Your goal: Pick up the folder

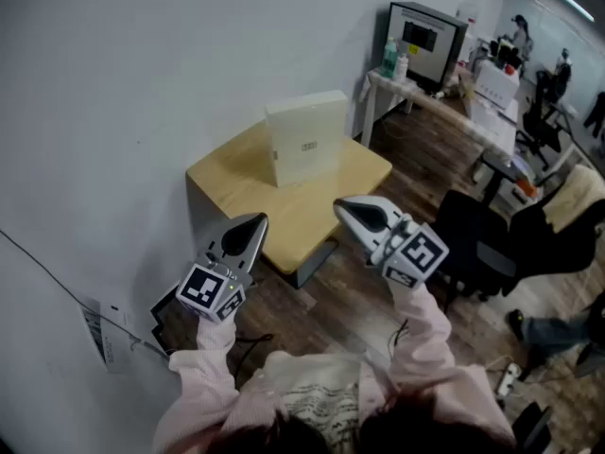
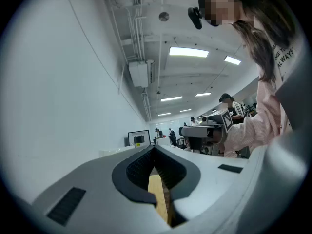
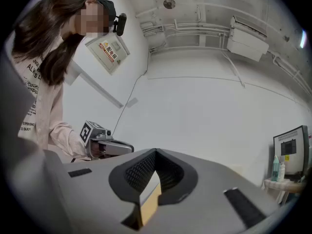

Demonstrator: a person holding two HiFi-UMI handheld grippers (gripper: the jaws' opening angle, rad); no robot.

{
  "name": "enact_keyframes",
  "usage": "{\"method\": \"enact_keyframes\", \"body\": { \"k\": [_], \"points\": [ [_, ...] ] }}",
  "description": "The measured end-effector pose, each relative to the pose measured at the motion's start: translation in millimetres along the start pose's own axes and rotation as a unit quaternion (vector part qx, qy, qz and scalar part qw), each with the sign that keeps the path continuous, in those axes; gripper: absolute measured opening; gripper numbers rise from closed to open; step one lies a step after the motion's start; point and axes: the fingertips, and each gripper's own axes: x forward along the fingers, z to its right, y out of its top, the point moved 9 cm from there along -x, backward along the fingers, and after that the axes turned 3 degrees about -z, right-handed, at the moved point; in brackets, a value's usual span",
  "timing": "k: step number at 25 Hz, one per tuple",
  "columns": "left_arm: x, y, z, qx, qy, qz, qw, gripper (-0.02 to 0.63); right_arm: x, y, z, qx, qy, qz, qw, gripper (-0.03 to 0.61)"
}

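The folder (image 1: 305, 138) is a white box file standing upright at the back of a small wooden table (image 1: 232, 180) against the wall. Both grippers hover short of the table's near edge and point toward it. My left gripper (image 1: 257, 220) is shut and holds nothing; its tips meet at the left gripper (image 2: 155, 147) in its own view. My right gripper (image 1: 340, 204) is also shut and empty, seen as the right gripper (image 3: 156, 151) in its own view. Each gripper view shows a strip of the wooden table (image 2: 158, 194) below its closed jaws, and neither gripper touches the folder.
A long desk with a monitor (image 1: 425, 41) and bottles stands at the back right. Dark office chairs (image 1: 473, 239) sit right of the table. People work in the far right corner. A cable and a paper hang on the left wall (image 1: 104, 334).
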Motion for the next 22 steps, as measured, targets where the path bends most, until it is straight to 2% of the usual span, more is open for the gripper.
{"method": "enact_keyframes", "body": {
  "k": [6,22],
  "points": [
    [4.8,-2.5,3.8,0.002,-0.005,-0.008,1.0,-0.003,-2.8,-1.9,1.1,0.02,-0.006,-0.003,1.0,0.005],
    [26.9,-11.8,11.5,-0.013,-0.007,-0.017,0.9998,-0.004,-16.3,-10.8,23.8,0.033,-0.004,-0.006,0.999,0.006]
  ]
}}
